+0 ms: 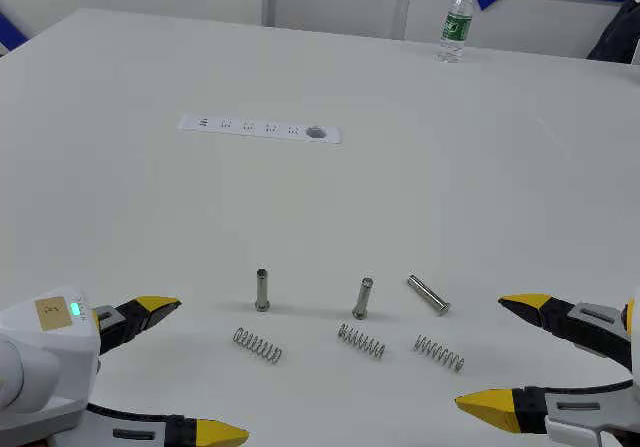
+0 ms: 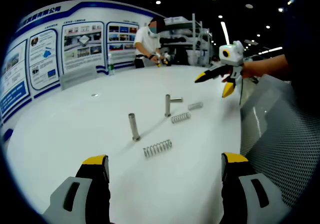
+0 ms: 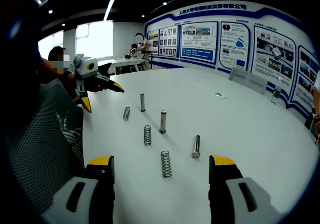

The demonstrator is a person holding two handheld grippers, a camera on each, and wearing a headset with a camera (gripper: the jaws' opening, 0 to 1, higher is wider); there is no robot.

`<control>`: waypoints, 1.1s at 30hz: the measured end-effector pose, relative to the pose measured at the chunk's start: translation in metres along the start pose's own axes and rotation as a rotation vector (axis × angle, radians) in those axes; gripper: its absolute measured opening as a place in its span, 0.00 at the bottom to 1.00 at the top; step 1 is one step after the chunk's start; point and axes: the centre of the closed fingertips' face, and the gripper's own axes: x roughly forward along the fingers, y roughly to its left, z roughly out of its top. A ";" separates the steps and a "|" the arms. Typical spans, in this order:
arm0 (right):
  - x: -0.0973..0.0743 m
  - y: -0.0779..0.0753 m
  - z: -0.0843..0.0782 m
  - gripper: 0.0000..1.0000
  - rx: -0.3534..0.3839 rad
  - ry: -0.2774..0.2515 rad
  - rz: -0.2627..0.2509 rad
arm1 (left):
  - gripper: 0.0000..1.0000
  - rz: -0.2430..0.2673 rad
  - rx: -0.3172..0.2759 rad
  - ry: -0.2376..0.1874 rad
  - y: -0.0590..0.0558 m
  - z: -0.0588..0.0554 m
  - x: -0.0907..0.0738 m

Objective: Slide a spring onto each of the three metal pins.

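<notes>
Steel pins [image 1: 363, 298], three short rods, sat bare on the white desk [image 1: 400, 197] in the head view, coiled wire springs [image 1: 361, 341] beside them. Left gripper view: my left claw [image 2: 165, 159] gaped empty. Right gripper view: right claw [image 3: 162, 159] likewise; nothing threaded.

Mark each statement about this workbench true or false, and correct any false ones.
1. All three pins stand upright. False: the right pin lies flat; the left pin and middle pin stand.
2. No spring is on a pin yet. True: the left spring, middle spring and right spring lie on the table.
3. The left gripper is shut on a spring. False: its fingers are open and hold nothing.
4. A bottle stands at the table's far edge. True.
</notes>
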 end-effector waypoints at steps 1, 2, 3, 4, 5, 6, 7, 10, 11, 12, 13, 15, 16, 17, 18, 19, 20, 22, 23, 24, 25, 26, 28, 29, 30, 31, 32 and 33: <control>0.000 0.000 0.000 0.78 -0.002 0.001 0.000 | 0.95 0.000 -0.001 0.000 0.000 0.000 0.000; 0.000 0.000 0.000 0.78 -0.002 0.002 -0.001 | 0.95 0.000 -0.001 0.000 0.000 0.000 0.000; 0.000 0.000 0.000 0.78 -0.001 0.003 0.001 | 0.95 0.000 0.000 0.000 -0.001 0.000 0.000; 0.000 -0.001 0.000 0.78 -0.001 0.003 0.001 | 0.95 0.000 -0.001 0.000 -0.001 0.001 0.000; 0.000 -0.001 0.000 0.78 -0.002 0.003 0.000 | 0.95 0.000 -0.002 -0.001 -0.001 0.001 0.000; 0.000 -0.001 0.000 0.78 -0.002 0.004 0.000 | 0.95 0.000 -0.002 -0.001 -0.001 0.001 0.000; -0.001 -0.001 0.000 0.78 -0.001 0.004 0.000 | 0.95 0.000 -0.002 -0.002 -0.001 0.001 0.000; 0.000 -0.001 0.000 0.78 -0.003 0.006 0.000 | 0.95 0.000 -0.003 -0.002 -0.002 0.001 0.000; 0.000 0.000 0.000 0.78 -0.002 0.007 0.002 | 0.95 -0.001 -0.003 -0.002 -0.002 0.001 0.000; 0.000 0.000 0.000 0.78 -0.002 0.007 0.001 | 0.95 -0.001 -0.003 -0.002 -0.002 0.001 0.000; 0.000 0.000 -0.001 0.78 -0.002 0.007 0.001 | 0.95 -0.001 -0.003 -0.002 -0.002 0.001 0.000; 0.001 0.000 -0.001 0.78 -0.001 0.008 0.001 | 0.95 -0.002 -0.004 -0.003 -0.002 0.001 0.001; 0.001 0.000 -0.001 0.78 -0.002 0.009 0.000 | 0.95 -0.002 -0.004 -0.003 -0.002 0.001 0.001; 0.000 0.000 -0.002 0.78 -0.003 0.011 -0.001 | 0.95 -0.002 -0.004 -0.003 -0.002 0.001 0.001; 0.000 0.000 -0.002 0.78 -0.002 0.013 -0.001 | 0.95 -0.002 -0.004 -0.003 -0.003 0.001 0.001; 0.000 0.000 -0.002 0.78 -0.001 0.013 -0.001 | 0.95 -0.003 -0.005 -0.003 -0.003 0.001 0.001; 0.000 -0.001 -0.003 0.78 -0.001 0.013 -0.002 | 0.95 -0.003 -0.006 -0.003 -0.003 0.001 0.001; 0.000 -0.001 -0.002 0.77 0.004 0.010 -0.004 | 0.95 -0.003 -0.005 -0.002 -0.003 0.001 0.001; 0.000 -0.002 -0.002 0.77 0.008 0.009 -0.006 | 0.95 -0.004 -0.006 -0.003 -0.003 0.001 0.002; 0.000 -0.002 -0.002 0.77 0.010 0.011 -0.007 | 0.95 -0.004 -0.006 -0.003 -0.003 0.001 0.002; 0.000 -0.002 -0.002 0.77 0.011 0.012 -0.007 | 0.95 -0.004 -0.006 -0.003 -0.003 0.001 0.002; 0.000 -0.003 -0.003 0.77 0.013 0.014 -0.008 | 0.95 -0.004 -0.006 -0.003 -0.003 0.001 0.002; 0.000 -0.003 -0.002 0.76 0.017 0.014 -0.008 | 0.95 -0.004 -0.006 -0.005 -0.002 0.002 0.002; 0.001 -0.003 -0.002 0.76 0.019 0.015 -0.009 | 0.95 -0.004 -0.006 -0.005 -0.002 0.002 0.002; 0.001 -0.004 -0.002 0.76 0.018 0.017 -0.010 | 0.95 -0.004 -0.007 -0.005 -0.002 0.002 0.003; 0.001 -0.005 -0.002 0.76 0.018 0.019 -0.013 | 0.95 -0.005 -0.007 -0.006 -0.002 0.002 0.003; 0.002 -0.005 -0.001 0.75 0.019 0.021 -0.013 | 0.95 -0.005 -0.007 -0.005 -0.002 0.002 0.003; 0.002 -0.007 -0.001 0.75 0.021 0.022 -0.016 | 0.95 -0.006 -0.007 -0.005 -0.003 0.002 0.003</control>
